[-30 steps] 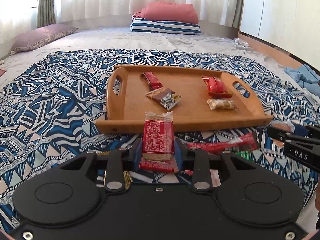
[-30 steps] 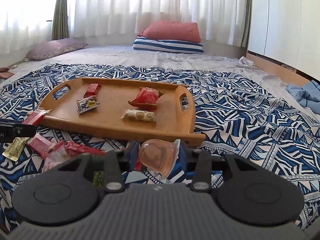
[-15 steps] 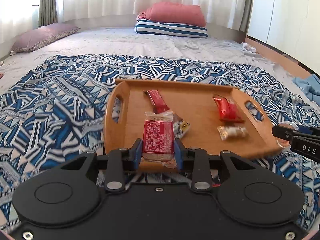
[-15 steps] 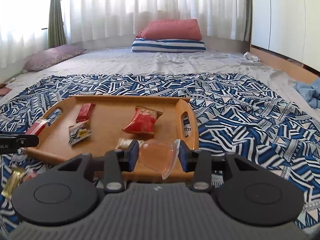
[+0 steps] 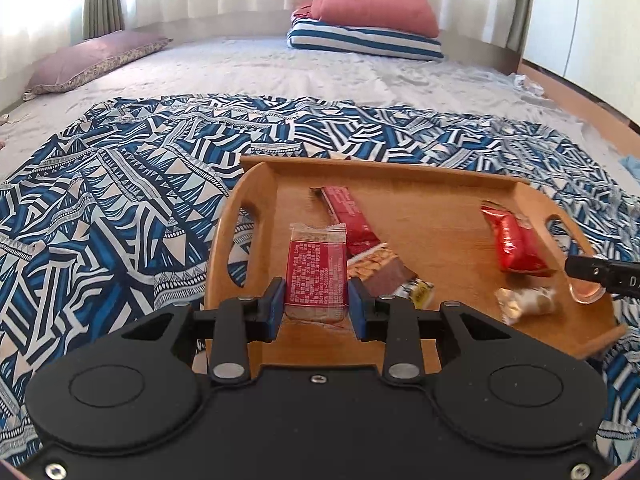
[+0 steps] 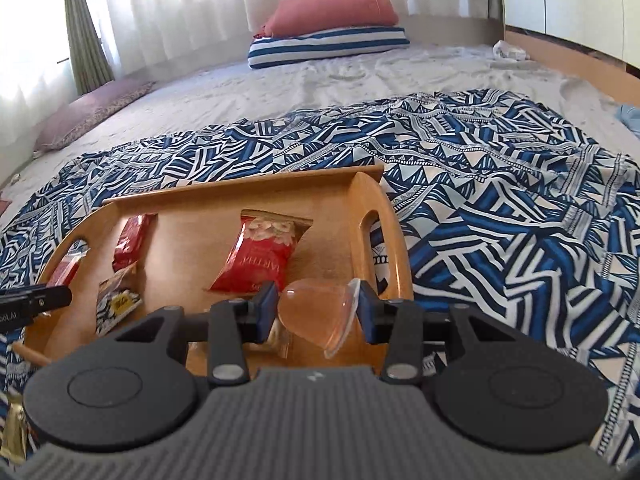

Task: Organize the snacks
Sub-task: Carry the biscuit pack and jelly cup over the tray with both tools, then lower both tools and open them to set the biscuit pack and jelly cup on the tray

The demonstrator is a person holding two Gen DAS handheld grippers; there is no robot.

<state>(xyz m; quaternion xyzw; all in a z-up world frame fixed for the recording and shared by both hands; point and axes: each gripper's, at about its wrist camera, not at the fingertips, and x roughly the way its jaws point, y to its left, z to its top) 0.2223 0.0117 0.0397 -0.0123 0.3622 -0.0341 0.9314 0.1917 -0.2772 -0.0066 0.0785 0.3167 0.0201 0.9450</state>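
My left gripper [image 5: 316,300] is shut on a small red snack packet [image 5: 317,272], held upright over the near left part of the wooden tray [image 5: 420,184]. My right gripper [image 6: 316,312] is shut on a clear orange jelly cup [image 6: 320,316], tilted on its side above the tray's [image 6: 248,196] near right end. On the tray lie a long red bar [image 5: 348,214], a brown nut bar [image 5: 384,270], a red bag [image 5: 516,240] and a small pale wrapped sweet [image 5: 526,300]. The right gripper's tip [image 5: 600,274] shows at the left view's right edge.
The tray rests on a blue and white patterned blanket [image 5: 120,200] spread over a grey bed. Pillows lie at the far end [image 5: 368,28] and far left [image 5: 96,60]. A gold wrapper [image 6: 14,428] lies on the blanket at the right view's lower left.
Both grippers have moved forward from over the loose snacks on the blanket to above the tray, each still holding its snack. The right gripper has rolled, tilting the view.
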